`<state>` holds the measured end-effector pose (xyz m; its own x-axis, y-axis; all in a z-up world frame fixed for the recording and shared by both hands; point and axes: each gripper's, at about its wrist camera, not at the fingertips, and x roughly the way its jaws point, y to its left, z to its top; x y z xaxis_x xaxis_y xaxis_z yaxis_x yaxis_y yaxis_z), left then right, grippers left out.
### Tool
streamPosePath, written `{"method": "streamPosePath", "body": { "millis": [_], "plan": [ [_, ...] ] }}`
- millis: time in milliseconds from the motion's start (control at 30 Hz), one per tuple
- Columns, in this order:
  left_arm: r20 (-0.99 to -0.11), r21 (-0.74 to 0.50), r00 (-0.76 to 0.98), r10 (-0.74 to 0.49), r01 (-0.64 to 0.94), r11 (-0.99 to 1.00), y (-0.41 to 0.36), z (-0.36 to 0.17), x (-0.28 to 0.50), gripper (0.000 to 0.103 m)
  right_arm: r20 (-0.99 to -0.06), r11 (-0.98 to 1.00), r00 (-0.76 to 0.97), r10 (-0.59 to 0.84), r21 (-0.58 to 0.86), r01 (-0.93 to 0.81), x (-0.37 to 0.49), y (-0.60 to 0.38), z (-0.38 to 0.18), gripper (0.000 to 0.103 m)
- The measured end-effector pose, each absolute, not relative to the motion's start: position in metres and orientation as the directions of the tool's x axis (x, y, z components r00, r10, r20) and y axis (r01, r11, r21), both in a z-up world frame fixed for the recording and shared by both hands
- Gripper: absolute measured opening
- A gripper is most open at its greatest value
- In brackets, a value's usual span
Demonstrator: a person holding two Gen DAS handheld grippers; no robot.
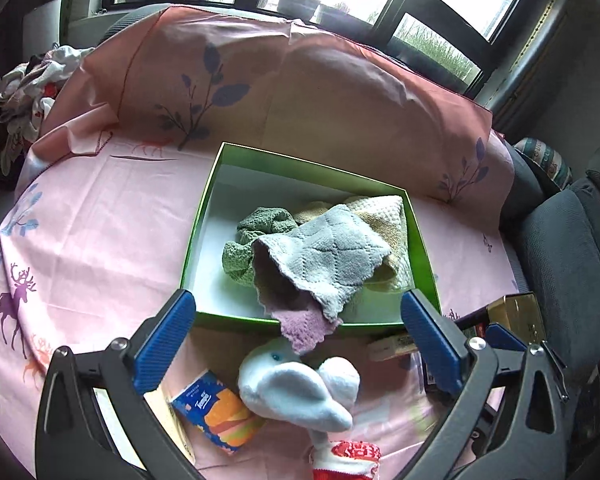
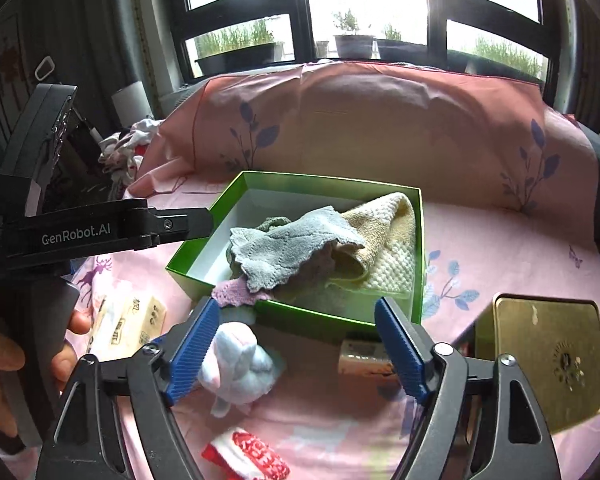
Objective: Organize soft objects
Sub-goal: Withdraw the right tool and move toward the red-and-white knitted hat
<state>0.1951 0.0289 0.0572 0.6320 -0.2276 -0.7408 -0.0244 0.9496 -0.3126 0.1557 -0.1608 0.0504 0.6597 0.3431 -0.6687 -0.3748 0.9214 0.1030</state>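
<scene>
A green box (image 1: pixel 204 216) stands near the middle of a surface covered by a pink printed sheet (image 1: pixel 100 208), its far side toward a pink pillow (image 1: pixel 300 92). 3 cloths are seen inside it: a green cloth (image 1: pixel 260 220) toward the left, a cream cloth (image 1: pixel 384 216) in the far right corner, and a grey-and-pink cloth (image 1: pixel 320 256) laid over both, with 1 pink corner draped across the box's near wall.

The left gripper (image 1: pixel 300 340) is held with its jaws spread wide and nothing between the pads; the right gripper (image 2: pixel 296 348) is likewise spread and empty. The step in hand is judged to be the gap between a cloth set in the box and the next pick.

Just outside the box's near wall a white plush toy (image 1: pixel 296 384) is lying, and nearer the sheet's front edge a red-and-white sock (image 2: pixel 248 456). The next move is judged to call for 1 gripper to be lowered and closed on the plush toy, then lifted over the near wall without the draped corner being dragged out.

"Tempo" is read on a blue-and-orange tissue pack (image 1: pixel 216 412); "GenRobot.AI" is printed on the left gripper's body. The characters on a cream tissue pack (image 2: pixel 128 324) cannot be made out. A brass-coloured tin (image 2: pixel 548 364) stands at the right.
</scene>
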Motion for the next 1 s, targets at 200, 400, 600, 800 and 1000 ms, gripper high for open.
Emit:
{"method": "streamPosePath", "body": {
  "millis": [200,400,600,800,1000],
  "plan": [
    [-0.717,-0.228,0.682,-0.141,-0.038,0.973,0.016,0.066,0.145,0.102,-0.65,0.934,0.684,0.33,0.122,-0.335,0.115,-0.18,0.053,0.085],
    [-0.716,-0.18,0.691,-0.099,-0.046,0.983,0.002,0.066,0.104,0.102,-0.669,0.943,0.674,0.313,0.134,-0.305,0.084,-0.195,0.043,0.085],
    [-0.727,-0.141,0.683,-0.071,-0.046,0.989,-0.009,0.062,0.072,0.102,-0.663,0.95,0.685,0.302,0.147,-0.276,0.055,-0.209,0.039,0.086],
    [-0.721,-0.124,0.689,-0.068,-0.032,0.992,-0.02,0.061,0.047,0.102,-0.669,0.958,0.689,0.277,0.14,-0.249,0.036,-0.22,0.036,0.085],
    [-0.718,-0.103,0.694,-0.058,-0.023,0.994,-0.031,0.055,0.028,0.102,-0.671,0.959,0.686,0.282,0.171,-0.226,0.022,-0.228,0.029,0.086]
  ]
}}
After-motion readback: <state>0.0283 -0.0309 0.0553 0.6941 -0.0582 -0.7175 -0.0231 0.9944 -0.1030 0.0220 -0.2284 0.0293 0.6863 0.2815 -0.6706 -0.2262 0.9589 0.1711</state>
